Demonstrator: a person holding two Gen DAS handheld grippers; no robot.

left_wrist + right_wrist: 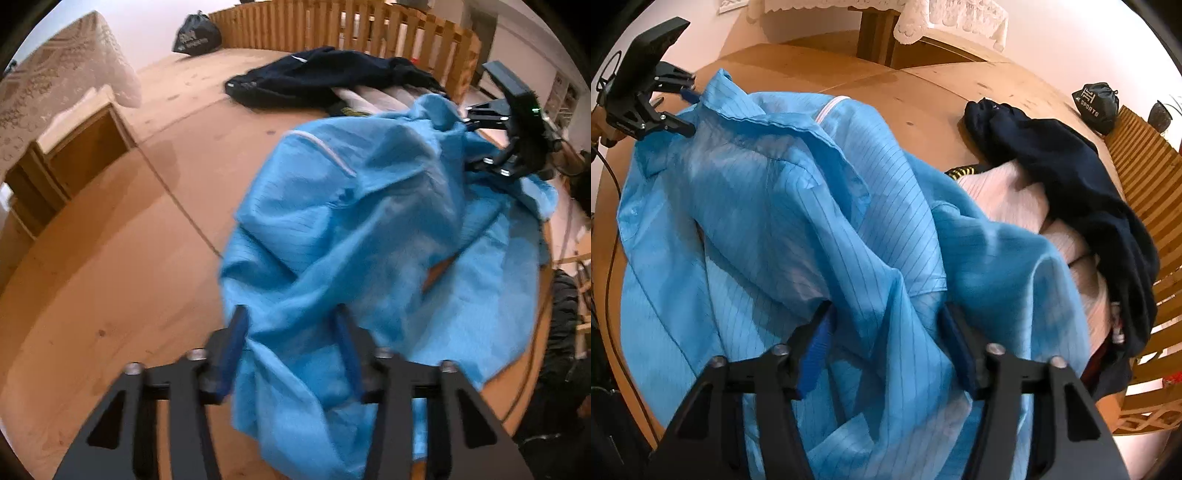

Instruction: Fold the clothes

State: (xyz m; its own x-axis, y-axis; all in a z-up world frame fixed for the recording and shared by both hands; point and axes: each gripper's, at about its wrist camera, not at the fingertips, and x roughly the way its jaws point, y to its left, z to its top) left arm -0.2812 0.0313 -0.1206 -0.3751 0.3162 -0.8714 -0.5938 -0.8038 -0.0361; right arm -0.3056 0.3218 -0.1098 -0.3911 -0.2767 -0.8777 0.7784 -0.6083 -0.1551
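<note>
- The blue jacket (798, 206) lies crumpled in a loose heap on the near part of the wooden worktop (110, 258), its collar and white zip edge turned up; no flat layer or neat fold shows yet.
- The left gripper (291, 347) has its jaws standing apart with a bunch of blue cloth between them. The pads do not clearly press on it, so I judge the grip not yet made.
- The right gripper (886, 332) reads the same way: jaws apart, a ridge of the jacket running up between them, with gaps at the pads.
- Each gripper sits at an opposite end of the jacket, which suggests the garment is being taken up to be spread out.
- Farther off on the worktop lies a pile of other clothes: a dark navy garment (1071, 177) draped over a pale ribbed one (1008, 195), both unfolded and touching the jacket's far edge.
- A dark drawstring bag (1095, 107) sits at the far edge by the wooden slat fence (332, 26).
- Judged so, the task is at its start: nothing is folded, and the jacket needs flattening before any fold, with the pile left after it.
</note>
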